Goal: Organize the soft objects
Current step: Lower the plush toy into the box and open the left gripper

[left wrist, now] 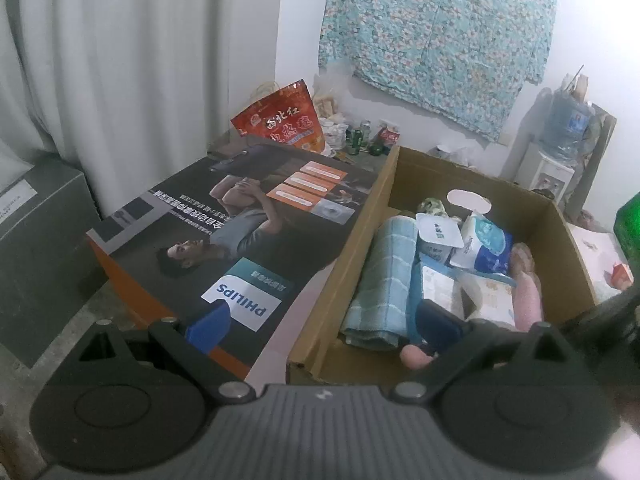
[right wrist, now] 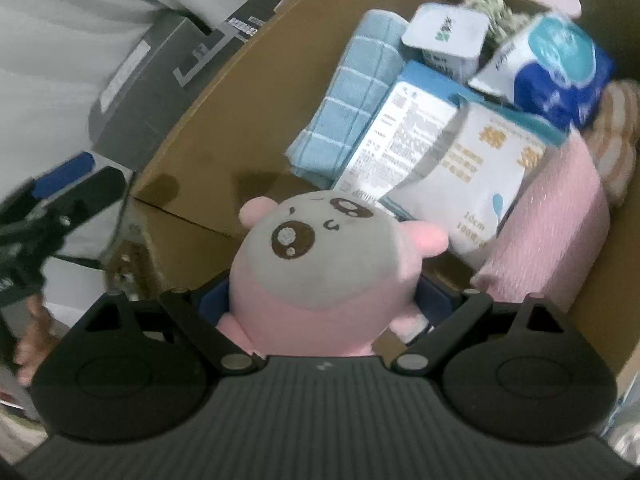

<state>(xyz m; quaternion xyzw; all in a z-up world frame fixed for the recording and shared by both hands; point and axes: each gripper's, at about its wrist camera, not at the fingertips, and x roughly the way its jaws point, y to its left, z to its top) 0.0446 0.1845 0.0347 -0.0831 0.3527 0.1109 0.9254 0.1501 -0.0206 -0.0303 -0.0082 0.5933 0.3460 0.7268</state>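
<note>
Right gripper (right wrist: 326, 304) over the near end of the open brown cardboard box (right wrist: 280, 92), its jaws spread wide to either side of a pink-and-grey plush toy with embroidered eyes (right wrist: 320, 264); whether the pads press the toy cannot be told. Left gripper (left wrist: 324, 328) hangs at the box's near left corner, fingers apart, holding nothing. Along the left wall lies a rolled light-blue checked towel (left wrist: 384, 276); white-and-blue tissue packs (right wrist: 460, 160) fill the middle, a pink rolled cloth (right wrist: 552, 224) the right side. Step in hand, as judged: placing the toy. Next move calls for lowering it onto the bare floor at the near end
</note>
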